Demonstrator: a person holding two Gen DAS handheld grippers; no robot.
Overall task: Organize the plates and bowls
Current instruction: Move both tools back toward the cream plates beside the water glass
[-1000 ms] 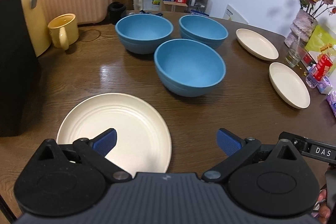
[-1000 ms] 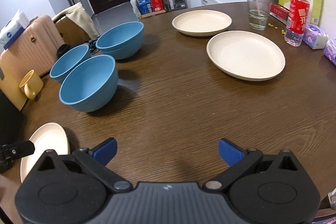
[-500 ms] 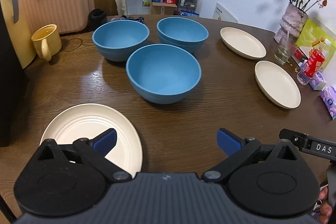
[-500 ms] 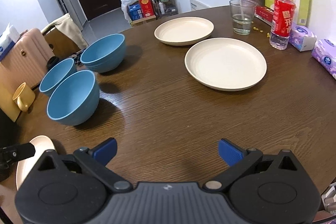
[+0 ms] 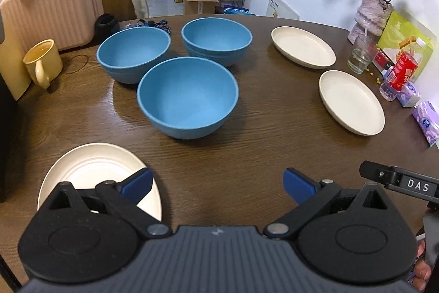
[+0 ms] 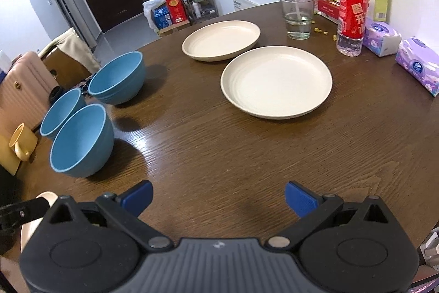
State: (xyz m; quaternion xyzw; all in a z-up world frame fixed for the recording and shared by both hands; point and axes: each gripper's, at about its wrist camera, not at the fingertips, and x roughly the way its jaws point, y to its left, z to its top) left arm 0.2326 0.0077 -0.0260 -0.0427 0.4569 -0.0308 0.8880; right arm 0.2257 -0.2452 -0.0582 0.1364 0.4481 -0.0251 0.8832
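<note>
The left gripper [image 5: 216, 181] hides part of the near plate [image 5: 90, 172]. Both it and the right gripper [image 6: 218, 195] hover above the table [image 6: 247, 150], jaws spread and empty. Beyond that plate stand three blue bowls [image 5: 188, 96]; to their right lie two plates [image 6: 275, 81].

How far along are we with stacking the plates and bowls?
Nothing looks done yet. The three blue bowls sit apart, unstacked, and the three cream plates are spread out: one near the left gripper, two across the table. In hand: nothing; the left and right gripper are both open and empty. All the stacking is left.
</note>
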